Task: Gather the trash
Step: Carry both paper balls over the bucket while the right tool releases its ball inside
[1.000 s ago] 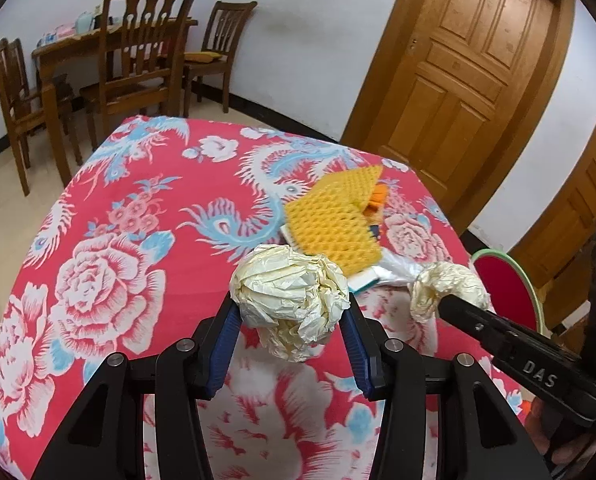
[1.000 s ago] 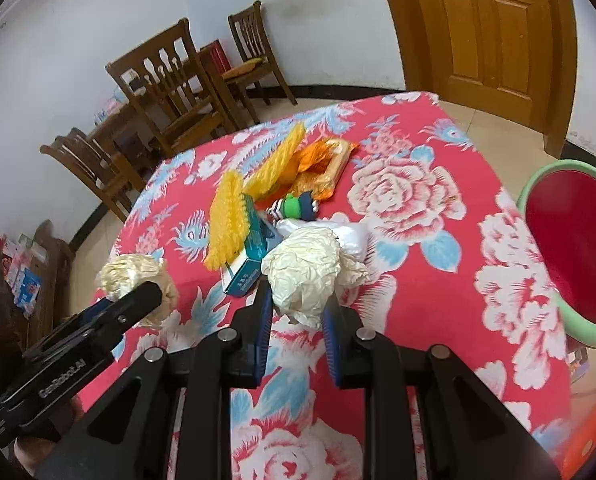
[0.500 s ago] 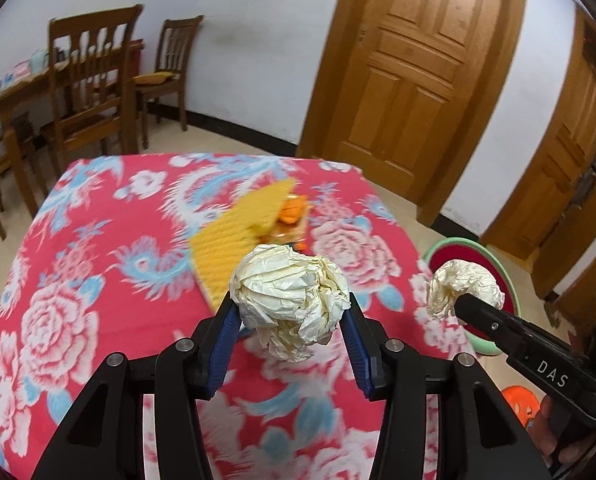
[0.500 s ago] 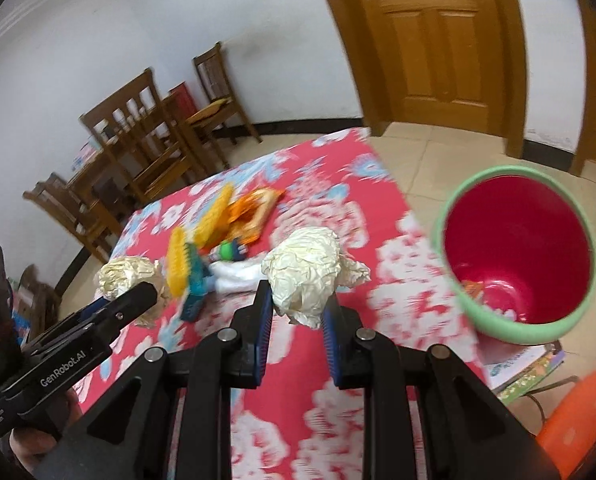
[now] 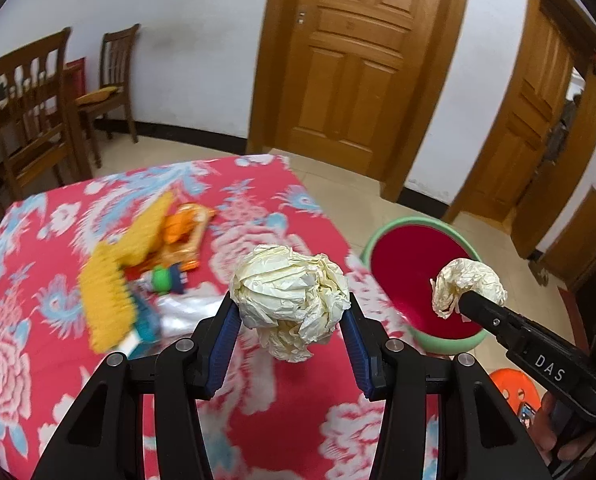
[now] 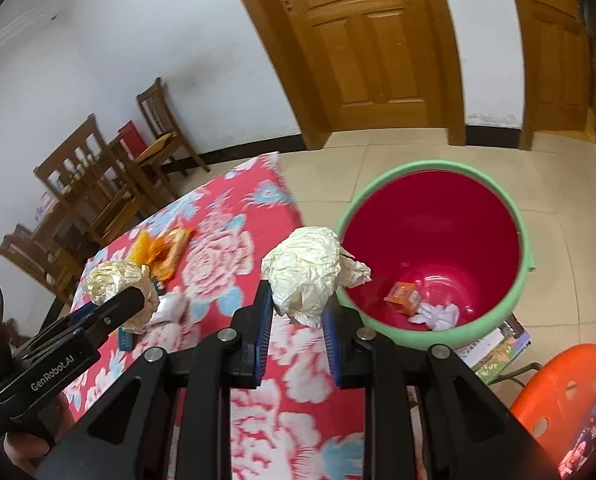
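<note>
My left gripper is shut on a crumpled cream paper ball above the table with the red floral cloth. My right gripper is shut on a second crumpled cream paper ball, held near the table's edge beside the rim of a red bin with a green rim. In the left wrist view the right gripper's ball hangs over the bin. In the right wrist view the left gripper's ball shows at the left.
Yellow foam netting, an orange wrapper, a green-capped item and clear plastic lie on the table. The bin holds an orange box and white tissue. An orange stool stands nearby. Wooden chairs stand behind.
Both grippers, each still holding its paper ball, have swung right from over the table toward the bin. The bin is now much closer and larger in both views.
</note>
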`<state>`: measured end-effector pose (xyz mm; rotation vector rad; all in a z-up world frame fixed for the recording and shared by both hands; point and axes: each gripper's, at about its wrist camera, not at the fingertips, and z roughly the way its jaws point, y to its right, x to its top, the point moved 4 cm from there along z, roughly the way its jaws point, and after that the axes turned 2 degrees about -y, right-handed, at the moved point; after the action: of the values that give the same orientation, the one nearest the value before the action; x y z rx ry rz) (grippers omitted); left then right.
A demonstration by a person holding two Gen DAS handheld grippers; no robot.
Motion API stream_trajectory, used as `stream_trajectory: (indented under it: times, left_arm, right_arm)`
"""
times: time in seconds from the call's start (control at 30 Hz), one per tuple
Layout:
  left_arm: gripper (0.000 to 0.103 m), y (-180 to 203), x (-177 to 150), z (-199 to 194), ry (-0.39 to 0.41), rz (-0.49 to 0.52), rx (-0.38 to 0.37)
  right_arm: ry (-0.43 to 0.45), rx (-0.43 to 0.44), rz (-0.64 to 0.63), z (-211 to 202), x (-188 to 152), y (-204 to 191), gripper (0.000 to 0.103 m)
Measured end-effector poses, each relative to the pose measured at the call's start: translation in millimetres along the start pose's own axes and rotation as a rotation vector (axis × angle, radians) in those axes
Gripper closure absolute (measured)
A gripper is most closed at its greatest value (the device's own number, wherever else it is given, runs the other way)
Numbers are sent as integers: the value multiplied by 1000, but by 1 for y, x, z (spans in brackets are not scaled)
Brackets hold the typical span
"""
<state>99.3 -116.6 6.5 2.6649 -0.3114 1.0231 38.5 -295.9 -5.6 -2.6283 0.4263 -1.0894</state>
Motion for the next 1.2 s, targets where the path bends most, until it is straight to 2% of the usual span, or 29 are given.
stream_trajectory:
  times: [0.33, 1.0, 1.2]
  left_arm:
    - [52, 49, 10, 26, -29, 81, -41]
    - [52, 100, 17, 84, -105, 172, -65]
    - [51, 110, 20, 99, -121, 188, -67]
  right_arm:
    - [8, -65, 67, 1, 5, 40, 76]
    - [-32, -151, 160, 20, 5, 93, 74]
    - [-42, -156, 189, 26, 7, 105, 64]
